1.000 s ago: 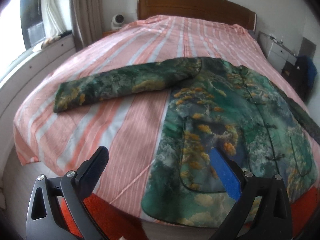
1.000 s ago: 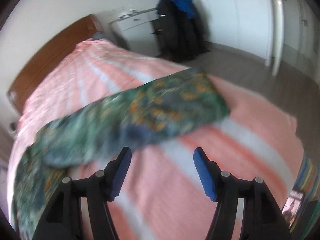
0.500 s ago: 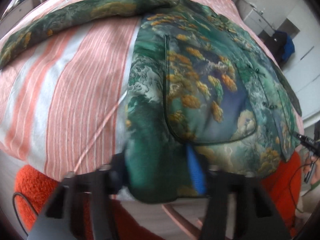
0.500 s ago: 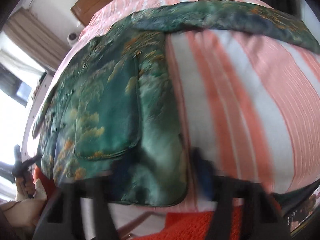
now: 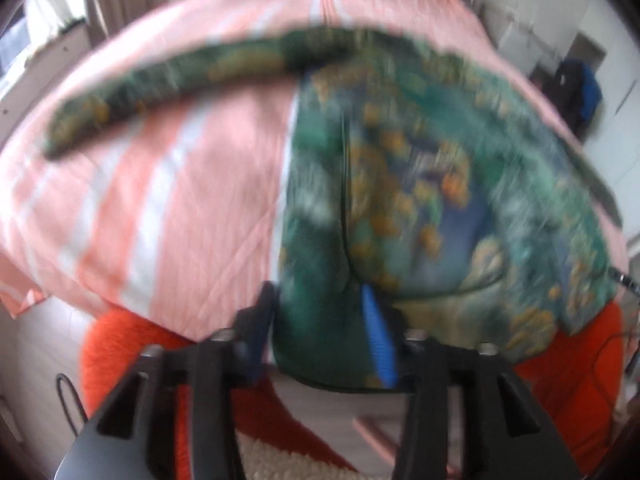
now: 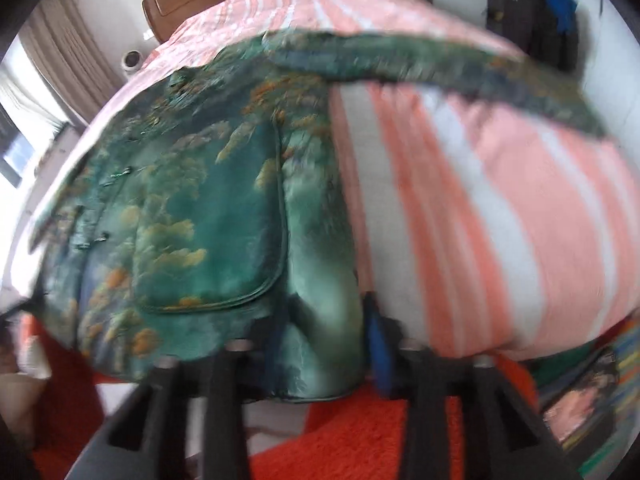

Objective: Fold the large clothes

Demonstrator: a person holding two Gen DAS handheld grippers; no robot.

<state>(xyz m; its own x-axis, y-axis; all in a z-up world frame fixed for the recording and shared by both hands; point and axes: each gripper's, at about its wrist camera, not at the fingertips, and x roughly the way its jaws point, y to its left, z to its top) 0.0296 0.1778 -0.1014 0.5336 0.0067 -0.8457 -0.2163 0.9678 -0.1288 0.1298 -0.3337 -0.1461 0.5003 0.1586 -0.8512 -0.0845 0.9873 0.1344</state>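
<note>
left wrist view, blurred: a bed (image 5: 192, 208) under a pink and white striped cover carries the green printed jacket (image 5: 420, 184), spread flat with sleeves out. an orange rug (image 6: 360, 432) lies below. the left gripper (image 5: 324, 328) pinches one hem corner; the right gripper (image 6: 324, 340) pinches the other.

Jacket (image 5: 420, 184): green satin with orange and blue landscape print, patch pockets, knot buttons; spread face-up on a striped bed, sleeves outstretched, hem corners hanging over the near edge.
</note>
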